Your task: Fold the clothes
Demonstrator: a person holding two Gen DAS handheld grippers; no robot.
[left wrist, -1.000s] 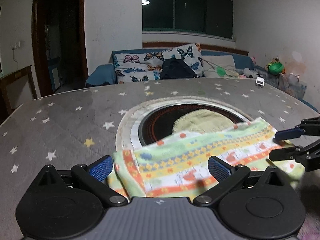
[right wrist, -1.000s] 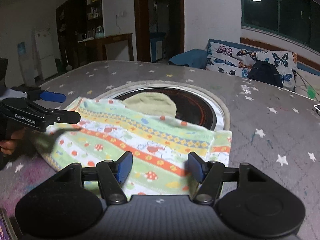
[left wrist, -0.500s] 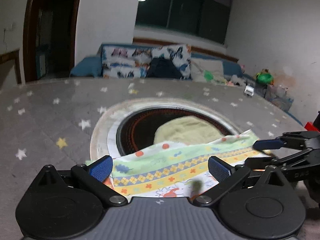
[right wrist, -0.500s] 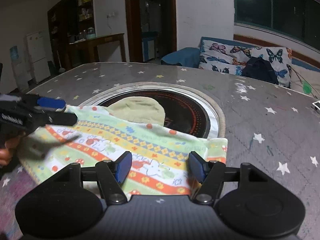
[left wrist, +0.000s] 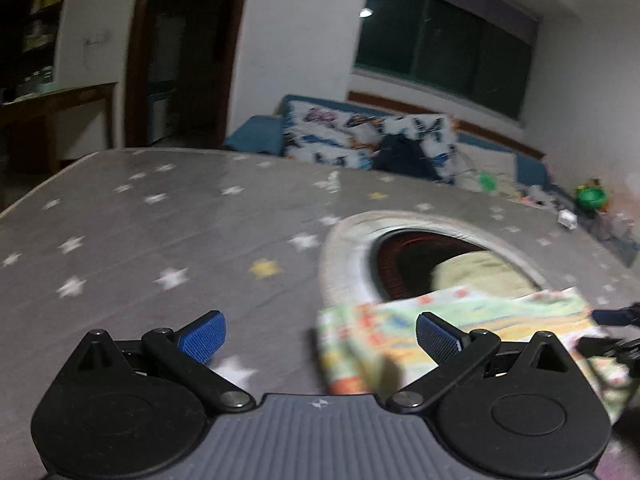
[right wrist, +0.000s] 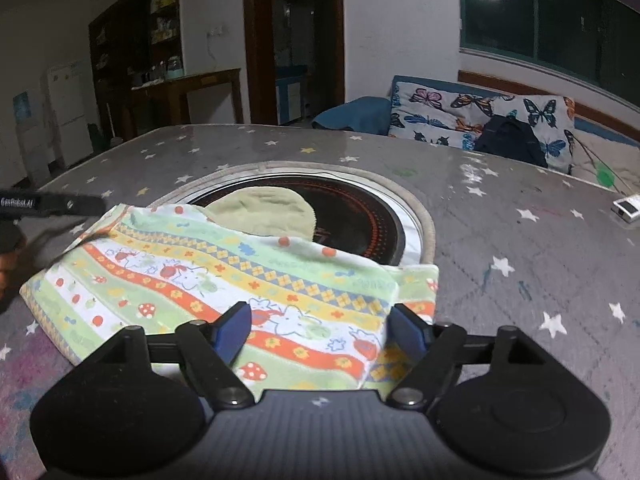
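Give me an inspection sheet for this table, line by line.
Surface: grey star-print table with a round black hob set in its middle.
Job's things: patterned cloth lies partly folded across the hob's near edge; a plain green cloth lies on the hob behind it.
Clutter: small white item near the far right edge.
Grippers: left gripper open, beside the cloth; right gripper open, a finger each side of the cloth's near edge.
Cables: nothing seen.
Surroundings: butterfly-print sofa, dark bag, doorway, window.
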